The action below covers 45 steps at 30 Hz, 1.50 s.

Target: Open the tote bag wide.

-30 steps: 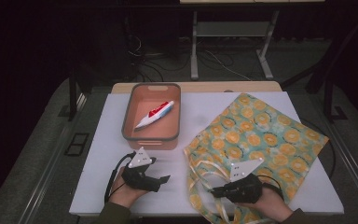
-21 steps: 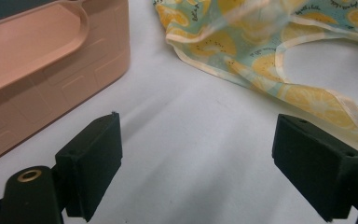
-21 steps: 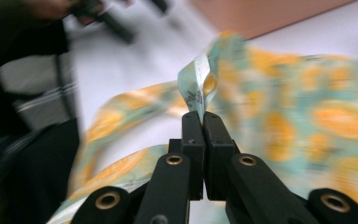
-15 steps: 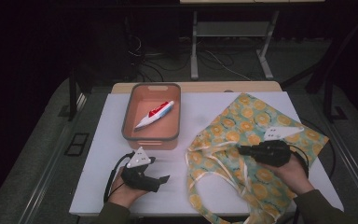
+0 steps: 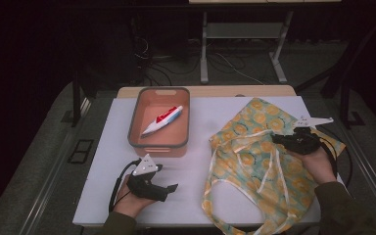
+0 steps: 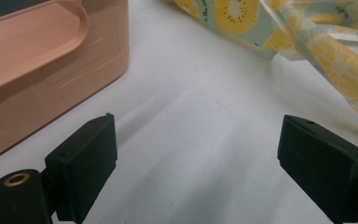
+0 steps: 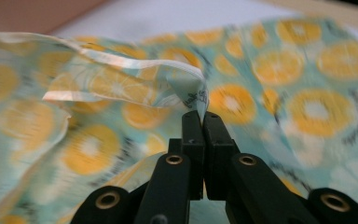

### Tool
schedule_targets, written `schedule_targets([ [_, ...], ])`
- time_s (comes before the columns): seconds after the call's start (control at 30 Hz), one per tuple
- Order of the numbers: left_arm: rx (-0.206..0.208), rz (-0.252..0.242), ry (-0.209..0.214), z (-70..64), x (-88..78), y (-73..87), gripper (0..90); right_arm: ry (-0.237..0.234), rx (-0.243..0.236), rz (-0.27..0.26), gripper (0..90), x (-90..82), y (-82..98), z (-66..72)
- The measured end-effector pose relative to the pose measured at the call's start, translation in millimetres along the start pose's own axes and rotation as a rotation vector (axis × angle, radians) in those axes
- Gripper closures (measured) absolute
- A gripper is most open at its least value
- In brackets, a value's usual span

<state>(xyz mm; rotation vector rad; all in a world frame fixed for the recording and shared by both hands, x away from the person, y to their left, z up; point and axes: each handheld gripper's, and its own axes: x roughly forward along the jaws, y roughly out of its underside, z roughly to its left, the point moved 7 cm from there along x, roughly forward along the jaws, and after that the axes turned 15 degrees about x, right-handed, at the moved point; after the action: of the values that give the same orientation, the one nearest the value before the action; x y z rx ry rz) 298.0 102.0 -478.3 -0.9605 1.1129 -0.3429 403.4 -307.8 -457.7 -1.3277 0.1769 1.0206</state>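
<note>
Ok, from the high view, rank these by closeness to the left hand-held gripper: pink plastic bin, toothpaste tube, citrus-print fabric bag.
1. Pink plastic bin, just beyond the left hand-held gripper.
2. Citrus-print fabric bag, to its right; close to the bin's rank.
3. Red-and-white toothpaste tube, farther back inside the bin.

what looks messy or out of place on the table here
The lemon-print tote bag lies rumpled and askew on the white table, its lower corner hanging off the near edge, straps tangled. The right gripper is shut on a pinched fold. The toothpaste tube lies neatly in the pink bin. The left gripper is open, holding nothing.
</note>
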Motion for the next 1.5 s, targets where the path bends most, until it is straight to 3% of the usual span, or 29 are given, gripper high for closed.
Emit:
schedule_targets([
  [0.17,0.004,0.006,0.005,-1.0,0.8,0.5,10.7,0.056,0.032,0.081,88.2,15.0,16.8,-20.0],
  [0.3,0.006,0.008,0.005,-1.2,0.8,0.2,10.7,0.083,0.043,0.128,87.1,20.1,24.8,-25.8],
  [0.4,0.006,0.007,0.006,-1.8,0.7,-0.1,10.7,0.077,0.056,0.120,72.2,20.1,23.8,-24.1],
  [0.47,0.006,0.008,0.006,-1.8,0.8,-0.1,10.7,0.046,0.085,0.069,55.9,13.3,16.7,-20.9],
  [0.53,0.005,0.006,0.007,-1.6,0.8,-0.1,10.7,0.026,0.108,0.026,45.6,3.5,9.1,-17.2],
  [0.67,0.006,0.004,0.007,-1.5,-0.1,-0.3,10.7,-0.005,0.082,-0.045,35.6,-18.3,-2.0,-2.0],
  [0.77,0.005,0.002,0.006,-1.8,-0.3,-0.6,10.7,-0.071,0.061,-0.056,34.2,-32.1,-1.0,18.0],
  [0.87,0.004,0.000,0.004,-1.6,-0.5,-0.7,10.8,-0.118,0.007,-0.029,32.2,-37.5,8.6,42.0],
  [1.03,0.002,-0.003,0.006,-1.8,-1.6,-0.9,9.0,-0.168,-0.066,0.043,31.1,-31.9,30.9,72.6],
  [1.17,-0.008,0.004,0.033,-3.6,0.6,0.9,0.0,-0.212,-0.103,0.097,31.7,-27.5,45.8,91.5],
  [1.33,-0.004,0.012,0.025,-2.4,0.2,1.9,0.0,-0.222,-0.152,0.175,35.7,-14.3,63.2,104.9],
  [1.5,0.021,0.019,0.018,0.4,-1.3,3.7,0.0,-0.202,-0.173,0.213,45.6,-5.0,70.4,105.3],
])
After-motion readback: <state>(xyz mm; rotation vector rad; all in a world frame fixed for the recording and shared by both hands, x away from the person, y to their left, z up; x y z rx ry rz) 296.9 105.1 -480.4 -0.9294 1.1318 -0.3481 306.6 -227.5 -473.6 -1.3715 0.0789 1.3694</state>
